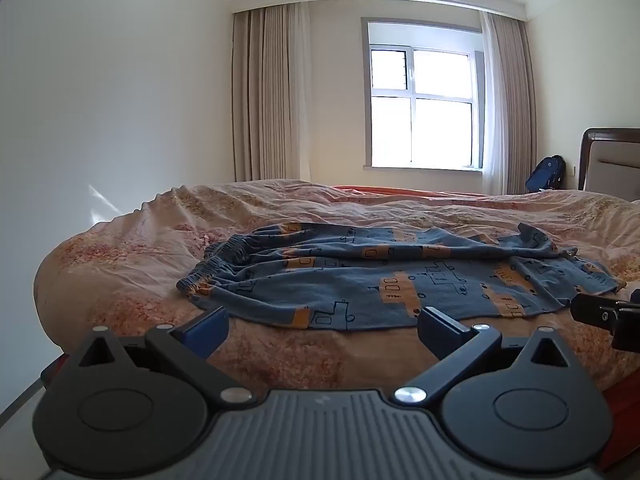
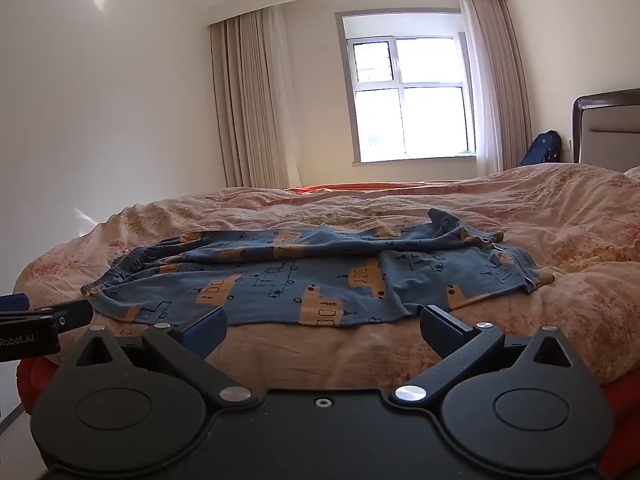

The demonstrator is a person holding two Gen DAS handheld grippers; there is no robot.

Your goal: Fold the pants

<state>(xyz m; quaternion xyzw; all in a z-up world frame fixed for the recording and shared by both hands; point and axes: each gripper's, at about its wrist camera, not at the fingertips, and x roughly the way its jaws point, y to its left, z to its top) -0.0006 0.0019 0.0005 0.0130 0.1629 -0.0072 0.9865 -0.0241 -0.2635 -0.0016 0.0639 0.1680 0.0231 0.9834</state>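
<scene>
Two claws, nothing gripped. Left wrist view: the left claw (image 1: 322, 322) gapes wide just short of the pants (image 1: 384, 276), spread rumpled on the bed (image 1: 120, 256). Right wrist view: the right claw (image 2: 322, 324) is equally wide — folding looks unstarted; next likely calls for pinching the near hem.

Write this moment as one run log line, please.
stage: before first grasp | pants: spread unfolded on bed, waistband left | left gripper: open, empty | right gripper: open, empty
</scene>
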